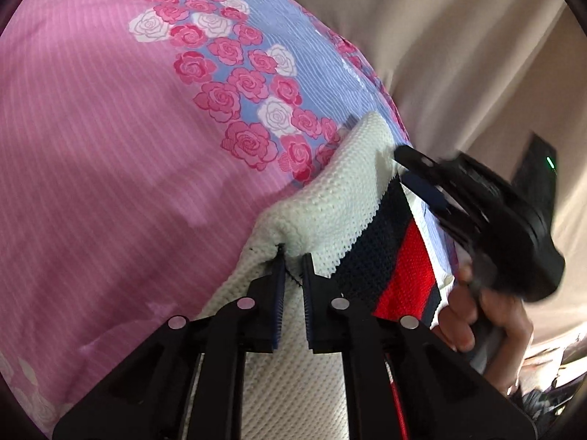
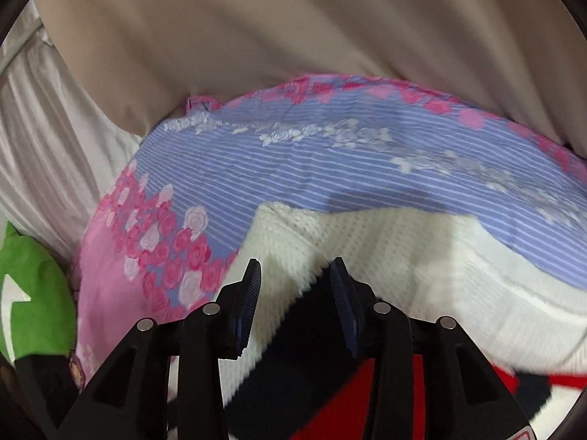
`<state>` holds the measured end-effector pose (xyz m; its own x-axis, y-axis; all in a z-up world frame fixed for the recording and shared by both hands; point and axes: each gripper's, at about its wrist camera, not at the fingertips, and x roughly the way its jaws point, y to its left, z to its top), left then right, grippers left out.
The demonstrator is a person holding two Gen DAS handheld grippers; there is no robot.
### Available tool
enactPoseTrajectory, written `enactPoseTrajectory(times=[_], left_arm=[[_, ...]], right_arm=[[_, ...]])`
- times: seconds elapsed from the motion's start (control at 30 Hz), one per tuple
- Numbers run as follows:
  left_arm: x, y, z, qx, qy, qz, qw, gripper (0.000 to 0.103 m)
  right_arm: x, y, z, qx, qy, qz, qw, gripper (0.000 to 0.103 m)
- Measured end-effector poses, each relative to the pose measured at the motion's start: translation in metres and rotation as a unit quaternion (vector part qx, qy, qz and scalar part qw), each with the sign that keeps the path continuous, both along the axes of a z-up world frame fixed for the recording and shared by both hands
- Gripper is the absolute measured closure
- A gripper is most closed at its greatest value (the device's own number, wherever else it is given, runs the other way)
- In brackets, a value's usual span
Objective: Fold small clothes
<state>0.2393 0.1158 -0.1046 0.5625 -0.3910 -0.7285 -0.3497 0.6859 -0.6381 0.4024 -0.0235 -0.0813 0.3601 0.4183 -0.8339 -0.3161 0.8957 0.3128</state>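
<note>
Knit sweater [image 1: 330,198] on the rose-print bedsheet [image 1: 110,146].
We see the left gripper [image 1: 292,256] pinching the sweater's white edge; the right gripper [image 2: 295,269] stands parted over its navy stripe.

Bare bedsheet [image 1: 91,183] left of the sweater [image 1: 330,198]; curtain [image 2: 256,36] behind.

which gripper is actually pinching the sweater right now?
The left gripper: its fingers are nearly closed on a pinched ridge of the white knit sweater. The right gripper stands wide open over the navy stripe.
</note>
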Motion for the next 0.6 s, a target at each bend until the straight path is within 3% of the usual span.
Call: enactPoseTrajectory(times=[0.07,0.1,0.13,0.33,0.5,0.57,0.6], left_arm=[[0.001,-0.001,0.0,0.005,-0.001,-0.005,1.0,0.095],[0.001,-0.001,-0.001,0.006,-0.001,-0.007,1.0,0.095],[0.001,-0.001,-0.001,0.005,-0.001,-0.009,0.9999,0.095],[0.004,-0.001,-0.001,0.014,-0.007,-0.022,0.9996,0.096],[0.003,0.0,-0.002,0.014,-0.016,-0.033,0.9992,0.096],[0.003,0.002,-0.003,0.009,-0.013,-0.033,0.9993,0.101],[0.001,0.003,-0.004,0.011,-0.008,-0.032,0.9994,0.103]], right_arm=[[0.006,0.012,-0.012,-0.017,0.008,0.007,1.0,0.07],[0.008,0.015,-0.014,-0.022,0.005,0.012,1.0,0.094],[0.011,0.016,-0.014,-0.024,0.0,0.013,1.0,0.099],[0.04,0.011,0.012,-0.002,-0.057,-0.037,0.998,0.103],[0.058,0.007,-0.005,-0.01,-0.022,-0.059,0.998,0.103],[0.042,-0.001,0.009,0.028,-0.034,-0.053,0.998,0.1],[0.033,-0.004,0.015,0.036,-0.043,-0.046,0.997,0.092]])
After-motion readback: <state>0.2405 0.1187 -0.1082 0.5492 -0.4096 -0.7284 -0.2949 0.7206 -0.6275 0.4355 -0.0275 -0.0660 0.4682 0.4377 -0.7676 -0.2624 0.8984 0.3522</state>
